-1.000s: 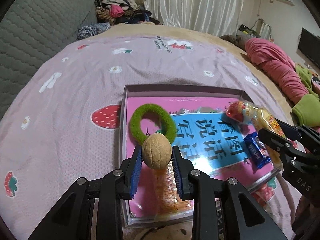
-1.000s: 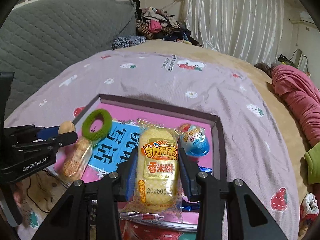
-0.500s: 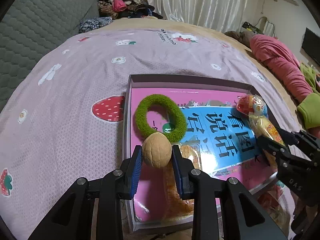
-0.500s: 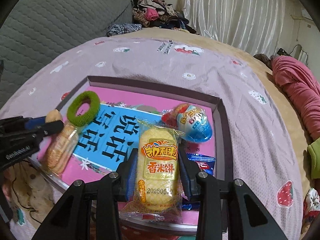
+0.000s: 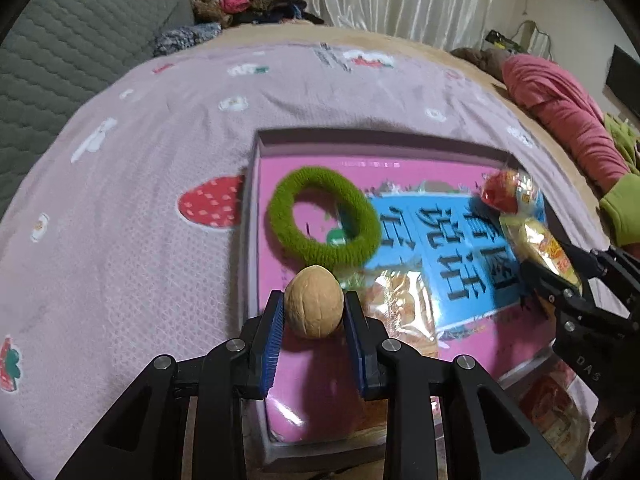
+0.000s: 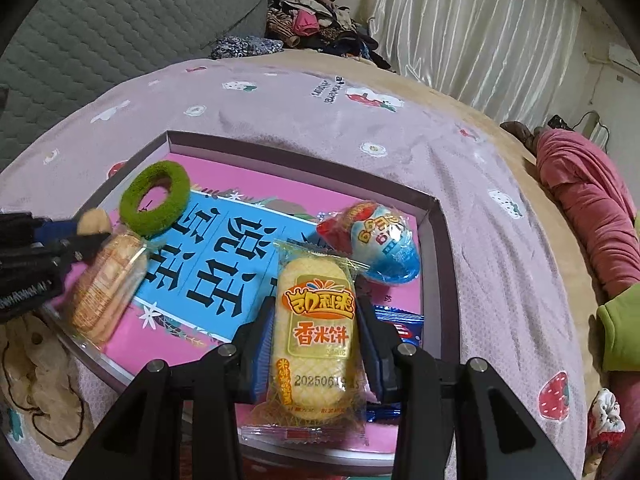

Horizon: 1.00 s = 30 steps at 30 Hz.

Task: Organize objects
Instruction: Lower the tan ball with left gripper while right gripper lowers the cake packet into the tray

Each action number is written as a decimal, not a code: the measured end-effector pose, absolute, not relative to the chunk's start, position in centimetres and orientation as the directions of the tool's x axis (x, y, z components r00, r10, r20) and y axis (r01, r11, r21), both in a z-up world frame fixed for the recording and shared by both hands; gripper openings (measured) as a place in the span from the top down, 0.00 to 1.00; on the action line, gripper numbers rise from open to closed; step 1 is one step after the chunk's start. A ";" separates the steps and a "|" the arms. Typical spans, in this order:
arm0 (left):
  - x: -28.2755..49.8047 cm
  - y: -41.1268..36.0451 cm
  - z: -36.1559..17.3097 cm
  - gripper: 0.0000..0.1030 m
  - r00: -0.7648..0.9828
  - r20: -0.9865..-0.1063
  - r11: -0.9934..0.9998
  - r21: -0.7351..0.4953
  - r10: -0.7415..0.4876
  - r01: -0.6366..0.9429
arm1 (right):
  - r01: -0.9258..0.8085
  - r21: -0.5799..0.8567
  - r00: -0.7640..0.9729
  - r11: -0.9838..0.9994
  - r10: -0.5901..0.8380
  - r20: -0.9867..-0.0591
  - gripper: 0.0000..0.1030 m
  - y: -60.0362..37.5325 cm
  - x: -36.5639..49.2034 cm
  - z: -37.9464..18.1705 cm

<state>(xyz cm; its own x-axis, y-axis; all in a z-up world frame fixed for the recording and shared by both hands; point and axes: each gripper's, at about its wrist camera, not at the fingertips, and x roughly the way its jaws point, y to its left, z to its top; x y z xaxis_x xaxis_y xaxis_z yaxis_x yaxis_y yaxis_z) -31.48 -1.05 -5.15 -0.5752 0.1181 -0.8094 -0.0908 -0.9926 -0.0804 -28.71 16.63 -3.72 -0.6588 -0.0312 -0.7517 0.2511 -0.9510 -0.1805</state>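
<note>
Left tool (image 5: 314, 314) grips a walnut (image 5: 314, 307) over the box (image 5: 251, 216)'s near-left corner; right tool (image 6: 316, 334) clamps a rice cracker packet (image 6: 316, 328), long axis along its fingers, above the near-right

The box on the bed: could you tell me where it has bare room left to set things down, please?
Inside the box, bare pink floor runs along the far wall, between the green hair ring and the egg-shaped toy; the blue label's middle is bare too. The left side, by the orange snack packet, and the right corner, by the blue wrapper, are crowded.
</note>
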 end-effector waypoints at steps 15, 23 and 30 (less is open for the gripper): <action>-31.5 -0.8 -5.1 0.71 -0.572 -0.813 -0.993 -0.070 0.110 -0.092 | 0.299 -0.145 -0.629 -0.943 -0.081 -0.773 0.62 15.9 -28.8 -4.5; -31.4 -0.5 -5.2 0.71 -0.571 -0.814 -0.993 -0.060 0.105 -0.098 | 0.294 -0.132 -0.628 -0.947 -0.087 -0.773 0.61 16.0 -28.6 -4.5; -31.1 -0.4 -4.8 0.61 -0.576 -0.811 -0.993 -0.058 0.107 -0.102 | 0.295 -0.144 -0.630 -0.945 -0.080 -0.773 0.53 15.8 -28.6 -4.6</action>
